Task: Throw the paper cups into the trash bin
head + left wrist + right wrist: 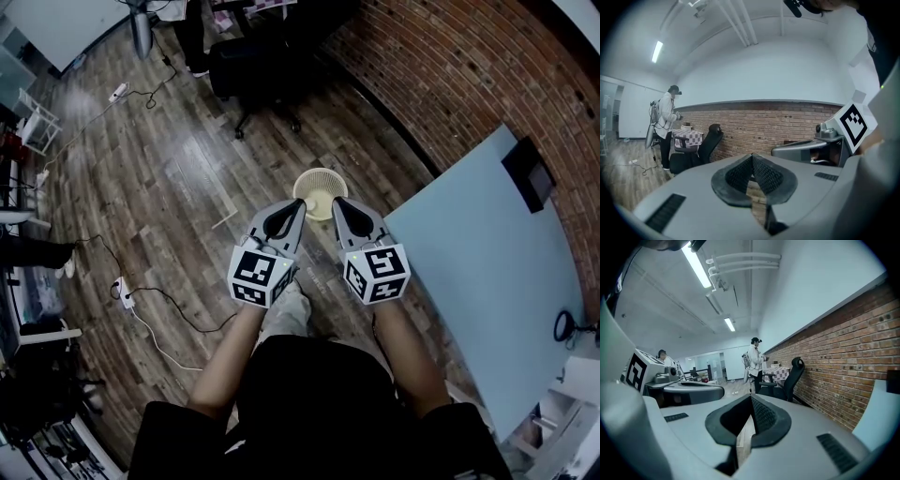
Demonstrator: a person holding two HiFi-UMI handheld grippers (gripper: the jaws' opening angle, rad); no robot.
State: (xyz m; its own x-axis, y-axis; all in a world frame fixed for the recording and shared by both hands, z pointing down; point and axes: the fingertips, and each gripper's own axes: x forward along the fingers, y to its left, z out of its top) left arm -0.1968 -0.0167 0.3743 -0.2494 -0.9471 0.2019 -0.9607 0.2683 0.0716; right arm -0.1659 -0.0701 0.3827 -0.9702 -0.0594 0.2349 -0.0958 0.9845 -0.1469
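1. The left tool was clenched: in the left gripper view its 2 black ribbed pads met at the tips with nothing between them.
2. The right tool was likewise clenched and empty, its pads pressed together in the right gripper view.
3. Both tools were held side by side, close but not touching, each pointing forward and slightly down, with the marker cubes nearest the person's forearms.
4. The trash bin, a pale round basket, stood on the wooden floor just beyond the 2 tool tips and centred between them, below them.
5. The inside of the bin looked pale; whether paper cups lay in it was too small to tell.
6. To the right of the right tool ran a light blue surface, with a flat black device at its far end.
7. Farther ahead of the tools, past the bin, stood a black office chair, and a brick wall ran ahead and to the right.
8. Well to the left of the left tool a white power strip with its cable lay on the floor.
9. Beyond the chair, both gripper views showed a person in a light top, standing.
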